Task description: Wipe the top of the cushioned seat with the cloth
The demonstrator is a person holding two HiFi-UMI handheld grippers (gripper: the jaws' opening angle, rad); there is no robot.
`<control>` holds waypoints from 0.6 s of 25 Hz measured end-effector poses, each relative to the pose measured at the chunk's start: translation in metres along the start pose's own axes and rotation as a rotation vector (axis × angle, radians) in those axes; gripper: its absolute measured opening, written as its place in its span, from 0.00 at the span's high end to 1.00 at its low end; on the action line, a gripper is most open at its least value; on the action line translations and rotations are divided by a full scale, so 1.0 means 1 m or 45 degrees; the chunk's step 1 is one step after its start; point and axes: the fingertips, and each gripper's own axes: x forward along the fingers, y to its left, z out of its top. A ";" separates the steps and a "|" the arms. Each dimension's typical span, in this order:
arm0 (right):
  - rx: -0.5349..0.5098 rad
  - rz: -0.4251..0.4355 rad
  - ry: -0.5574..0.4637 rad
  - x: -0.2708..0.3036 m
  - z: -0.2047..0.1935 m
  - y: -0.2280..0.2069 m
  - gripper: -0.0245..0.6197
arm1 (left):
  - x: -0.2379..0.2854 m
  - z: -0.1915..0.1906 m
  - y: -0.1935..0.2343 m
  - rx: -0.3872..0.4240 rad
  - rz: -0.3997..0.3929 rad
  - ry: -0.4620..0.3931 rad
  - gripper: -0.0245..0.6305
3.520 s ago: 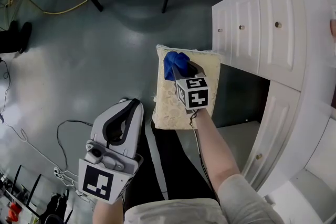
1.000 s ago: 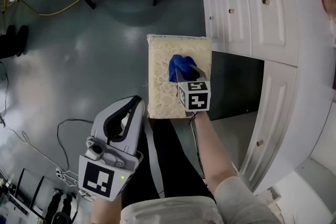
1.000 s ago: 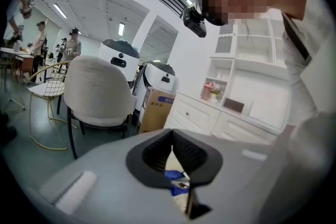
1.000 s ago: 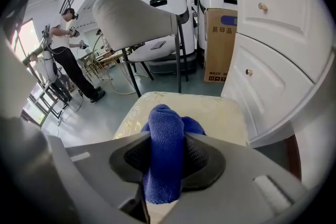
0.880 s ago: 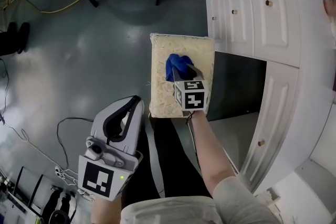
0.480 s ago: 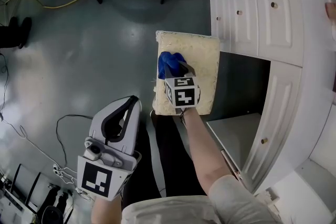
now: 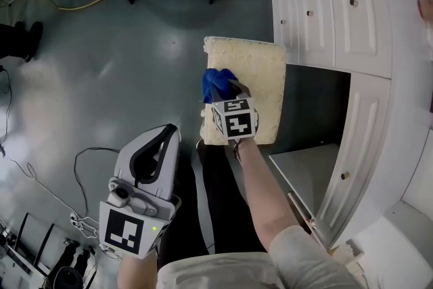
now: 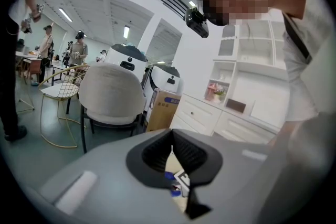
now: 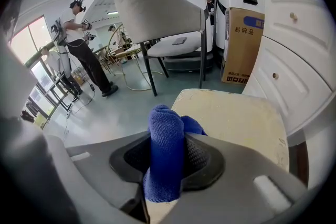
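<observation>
Blue cloth [image 7: 214, 78] is clamped in the right gripper [image 7: 225, 91] at the left edge of the seat [image 7: 260, 78], mid-frame; drifting further left risks slipping off. The left gripper [image 7: 167, 137] hangs closed, empty.

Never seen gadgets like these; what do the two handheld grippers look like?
Both the left gripper and the right gripper have pale grey plastic shells with black ribbed pads lining the jaws. Each carries a white cube with black square markers. The person's sleeves are short and light grey.
</observation>
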 end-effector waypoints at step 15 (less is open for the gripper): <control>-0.011 0.050 0.010 -0.016 -0.030 0.005 0.76 | -0.001 -0.006 -0.019 0.023 -0.080 0.048 0.96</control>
